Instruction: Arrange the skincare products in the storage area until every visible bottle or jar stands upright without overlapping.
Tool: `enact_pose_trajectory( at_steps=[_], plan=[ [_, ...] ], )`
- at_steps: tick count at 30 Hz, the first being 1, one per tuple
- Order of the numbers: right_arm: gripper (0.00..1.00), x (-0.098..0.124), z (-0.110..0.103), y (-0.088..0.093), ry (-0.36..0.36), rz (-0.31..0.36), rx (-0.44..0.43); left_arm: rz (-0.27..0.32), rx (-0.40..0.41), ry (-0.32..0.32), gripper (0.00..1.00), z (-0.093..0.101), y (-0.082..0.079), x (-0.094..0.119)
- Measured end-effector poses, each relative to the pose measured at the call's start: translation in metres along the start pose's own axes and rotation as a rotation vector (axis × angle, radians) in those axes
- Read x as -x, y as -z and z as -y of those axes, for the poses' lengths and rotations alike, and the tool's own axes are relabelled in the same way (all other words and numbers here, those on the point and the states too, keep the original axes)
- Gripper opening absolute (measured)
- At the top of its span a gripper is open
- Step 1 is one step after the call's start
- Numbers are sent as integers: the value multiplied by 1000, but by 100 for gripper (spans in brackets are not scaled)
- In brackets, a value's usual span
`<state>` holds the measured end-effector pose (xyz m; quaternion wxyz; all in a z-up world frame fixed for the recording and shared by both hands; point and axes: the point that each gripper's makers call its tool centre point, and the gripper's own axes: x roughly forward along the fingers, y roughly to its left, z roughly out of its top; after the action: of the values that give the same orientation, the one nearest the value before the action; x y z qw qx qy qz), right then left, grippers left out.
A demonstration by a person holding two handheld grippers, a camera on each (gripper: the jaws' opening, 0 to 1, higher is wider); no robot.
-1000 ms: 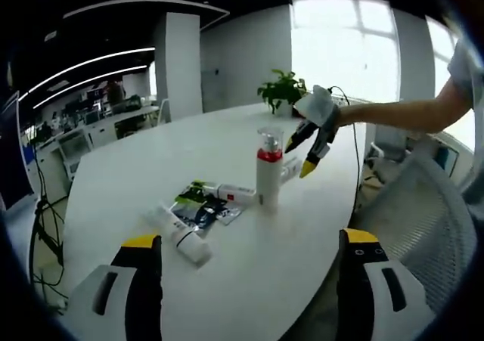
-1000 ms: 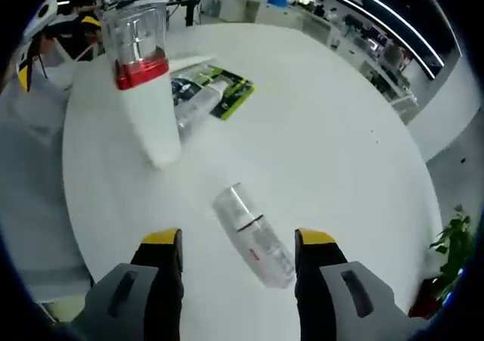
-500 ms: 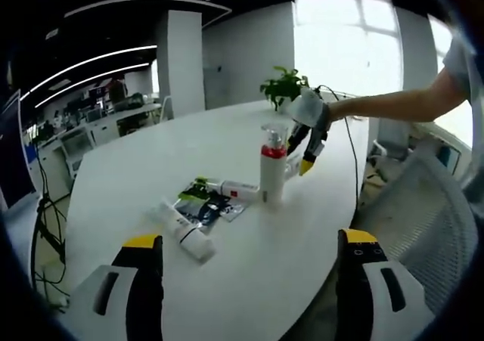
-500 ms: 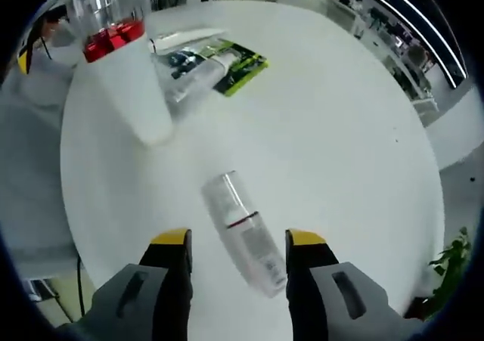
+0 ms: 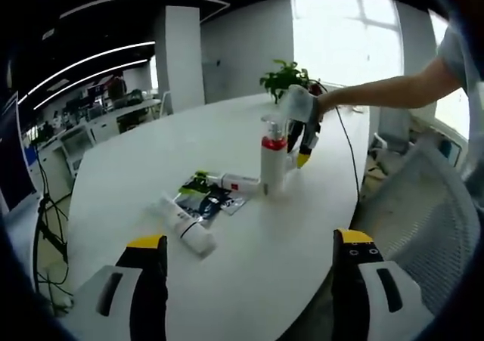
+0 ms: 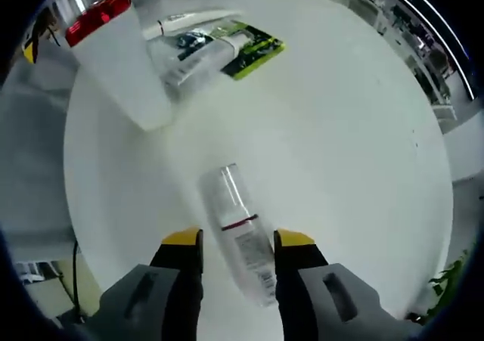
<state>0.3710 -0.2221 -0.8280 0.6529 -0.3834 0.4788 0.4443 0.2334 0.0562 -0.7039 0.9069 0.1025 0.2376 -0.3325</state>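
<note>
A clear bottle [image 6: 236, 224] with a thin red ring lies on its side on the white table [image 6: 340, 129]. My right gripper [image 6: 237, 239] is open and straddles it, a jaw close on each side; the right jaw looks near touching. A white pump bottle with a red band [image 5: 272, 163] [image 6: 121, 69] stands upright. In the left gripper view my right gripper [image 5: 301, 141] reaches down just behind it on a person's arm. A white tube [image 5: 185, 224] lies flat on the table. My left gripper [image 5: 249, 243] is open over the table's near edge, holding nothing.
Flat sachets, green and dark [image 5: 206, 199] [image 6: 249, 42], lie beside a small white tube with red print [image 5: 236, 181]. A potted plant [image 5: 283, 80] stands at the table's far end. A mesh chair [image 5: 420, 205] is at the right, past the table edge.
The right gripper has come lower over the lying clear bottle and its jaws have narrowed around it. The left gripper view has shifted slightly; the bottles have not moved.
</note>
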Motion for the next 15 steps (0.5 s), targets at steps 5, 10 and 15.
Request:
enact_pose_trajectory(
  at_steps=[5,10,15],
  plan=[
    [32,-1,-1,0,-31,-23,25,-11,-2,4,88,1,2,-1],
    [26,-2,-4,0,-66,-16,2,-17,-2,7,87,1,3,-2],
    [23,-2,-3,1,-58,8,-12,-20,-4,28,85,5,3,-4]
  ],
)
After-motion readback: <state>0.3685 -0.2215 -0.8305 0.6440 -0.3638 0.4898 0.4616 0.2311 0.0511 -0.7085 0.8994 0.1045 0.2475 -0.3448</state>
